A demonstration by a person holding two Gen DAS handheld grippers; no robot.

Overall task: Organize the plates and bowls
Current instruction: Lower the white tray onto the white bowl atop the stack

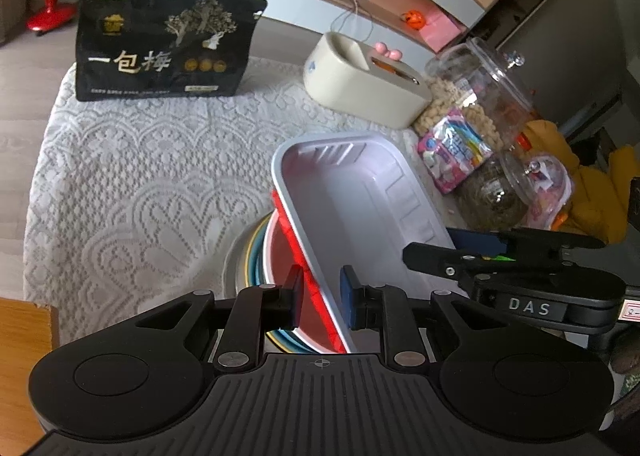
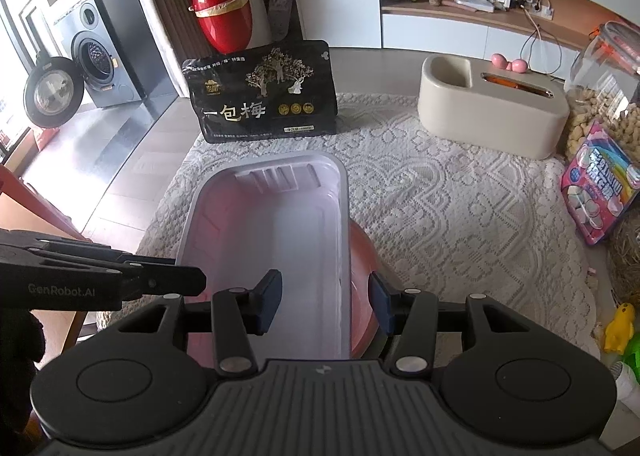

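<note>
A white rectangular tray (image 1: 360, 192) lies tilted on a red bowl (image 1: 280, 256), which tops a stack of bowls and plates (image 1: 248, 256) on the lace cloth. My left gripper (image 1: 320, 298) is open, with its fingers on either side of the tray's near left rim and a red edge under it. In the right wrist view, the same white tray (image 2: 264, 240) lies over the red bowl (image 2: 364, 268). My right gripper (image 2: 326, 302) is open, with its fingers on either side of the tray's right wall.
On the lace-covered table (image 2: 440, 216) stand a black snack bag (image 2: 264, 96), a beige tissue box (image 2: 492, 112), clear jars of snacks (image 1: 476, 96) and a pink candy pack (image 2: 600, 196). A wooden edge (image 1: 24, 320) is at the left.
</note>
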